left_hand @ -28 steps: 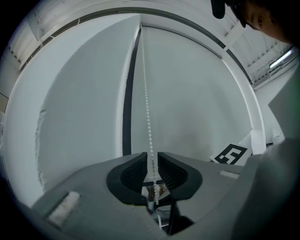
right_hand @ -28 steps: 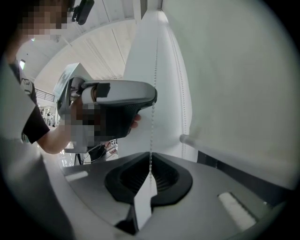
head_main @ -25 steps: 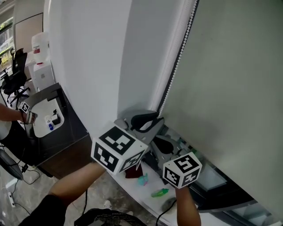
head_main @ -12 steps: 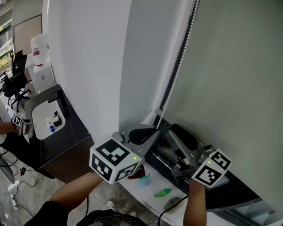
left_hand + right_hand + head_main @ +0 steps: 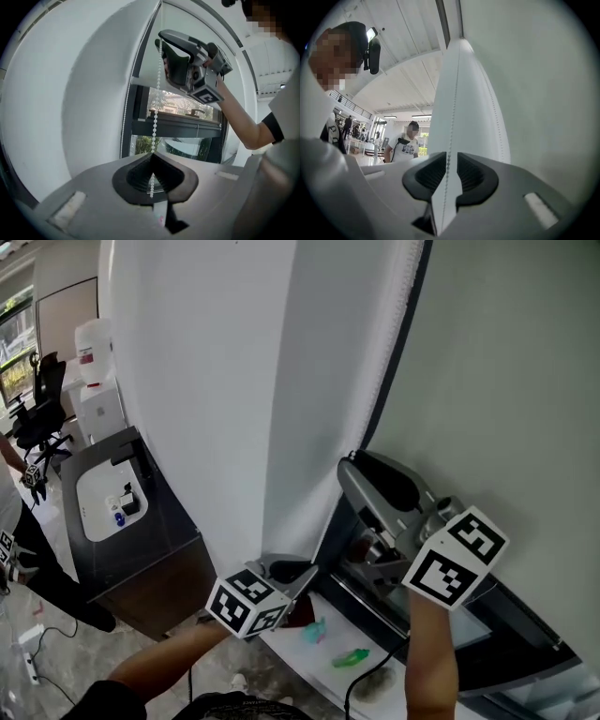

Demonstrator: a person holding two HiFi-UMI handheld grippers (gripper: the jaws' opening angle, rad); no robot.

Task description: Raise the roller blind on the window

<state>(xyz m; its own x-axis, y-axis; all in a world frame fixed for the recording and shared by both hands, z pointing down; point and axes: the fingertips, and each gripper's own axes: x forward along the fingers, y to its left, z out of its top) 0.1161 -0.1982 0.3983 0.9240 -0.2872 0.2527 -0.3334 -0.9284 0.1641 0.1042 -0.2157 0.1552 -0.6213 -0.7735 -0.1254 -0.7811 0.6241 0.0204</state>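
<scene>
Lower than a second ago, the left tool (image 5: 295, 570) is clamped on the chain (image 5: 156, 108), with beads pinched at its tips. Right tool (image 5: 354, 468) has climbed up the chain. Its jaws have just been closing but stand slightly apart, the chain running through the gap. Blind (image 5: 506, 381) hangs at right, window (image 5: 178, 110) glass showing below it.
</scene>
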